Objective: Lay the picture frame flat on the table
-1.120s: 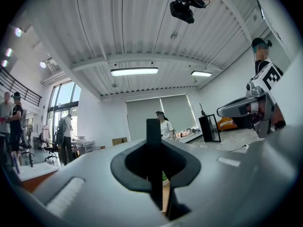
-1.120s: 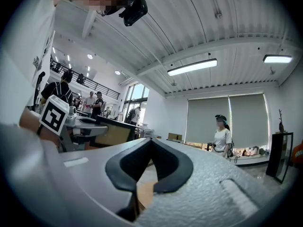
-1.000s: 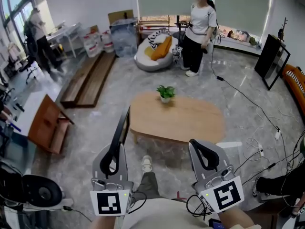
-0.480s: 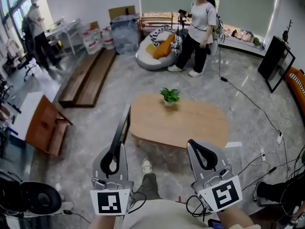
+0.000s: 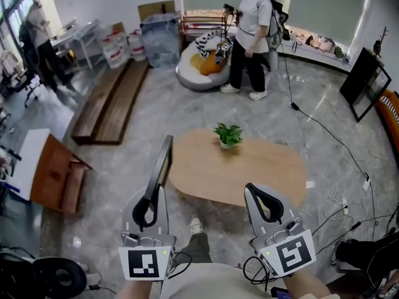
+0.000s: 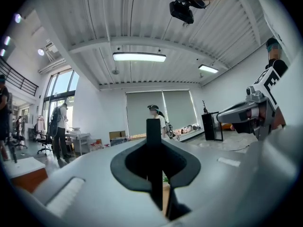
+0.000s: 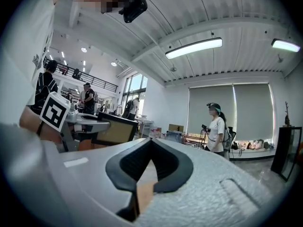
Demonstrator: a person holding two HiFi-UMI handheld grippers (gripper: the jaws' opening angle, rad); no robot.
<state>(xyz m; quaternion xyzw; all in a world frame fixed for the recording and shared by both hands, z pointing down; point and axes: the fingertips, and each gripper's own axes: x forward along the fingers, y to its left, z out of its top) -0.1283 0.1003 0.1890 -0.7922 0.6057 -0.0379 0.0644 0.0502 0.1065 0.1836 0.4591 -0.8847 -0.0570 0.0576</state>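
Black picture frame [image 5: 163, 167] is standing on edge, pinched in the left claw [image 5: 154, 195]; it is hanging beside the table's [image 5: 249, 173] left end.

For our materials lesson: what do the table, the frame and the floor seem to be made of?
Table: probably wood or veneer, matt; even light-brown top.
Frame: black matt rim, plastic or painted wood; cannot tell which.
Floor: polished stone or marble-look tile; grey veining, glossy reflections.

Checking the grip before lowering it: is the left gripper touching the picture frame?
Touching. The left gripper view shows the left gripper shut on the picture frame, its dark edge pinched between the pads.
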